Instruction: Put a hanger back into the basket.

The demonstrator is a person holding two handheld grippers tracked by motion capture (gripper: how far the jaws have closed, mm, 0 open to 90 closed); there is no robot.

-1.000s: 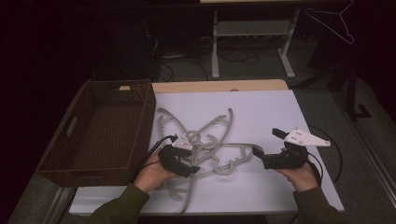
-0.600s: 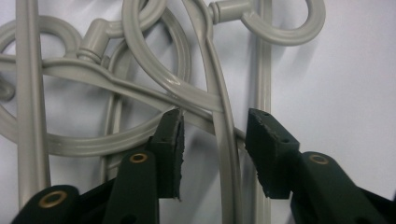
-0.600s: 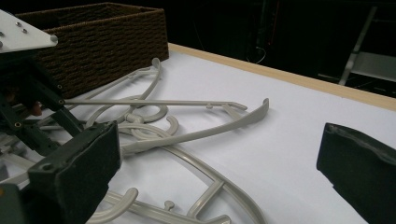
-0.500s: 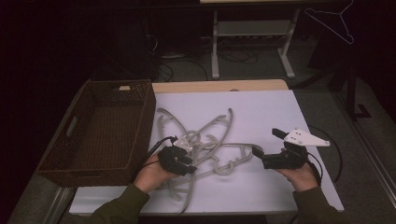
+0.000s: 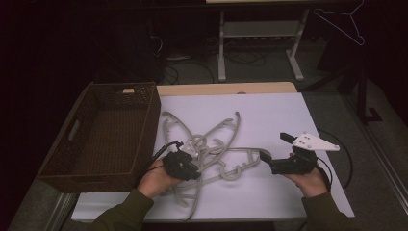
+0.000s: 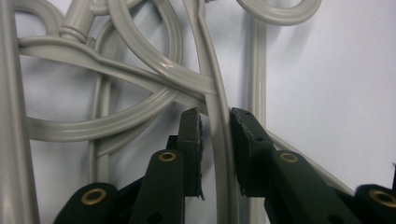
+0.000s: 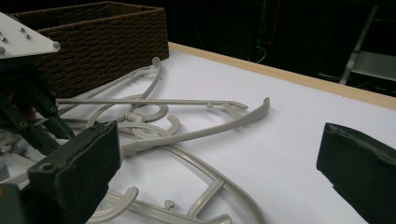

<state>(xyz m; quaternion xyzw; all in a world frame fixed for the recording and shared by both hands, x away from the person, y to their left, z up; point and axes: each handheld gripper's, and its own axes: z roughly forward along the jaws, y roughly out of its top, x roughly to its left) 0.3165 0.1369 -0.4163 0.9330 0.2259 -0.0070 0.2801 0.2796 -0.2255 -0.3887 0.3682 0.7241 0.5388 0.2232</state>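
A pile of grey plastic hangers (image 5: 211,144) is lying tangled at the centre of the white table (image 5: 288,115), just right of the wicker basket (image 5: 103,132) in the left half of the frame. The left gripper (image 6: 215,126) is straddling one hanger bar, its jaws closing on it with thin gaps showing, so I cannot tell whether it is gripping. The right gripper (image 5: 265,158) is sitting released at the pile's right edge. Because the hooks are interlocking, lifting this bar is likely to be dragging neighbours along, or letting it slip free.
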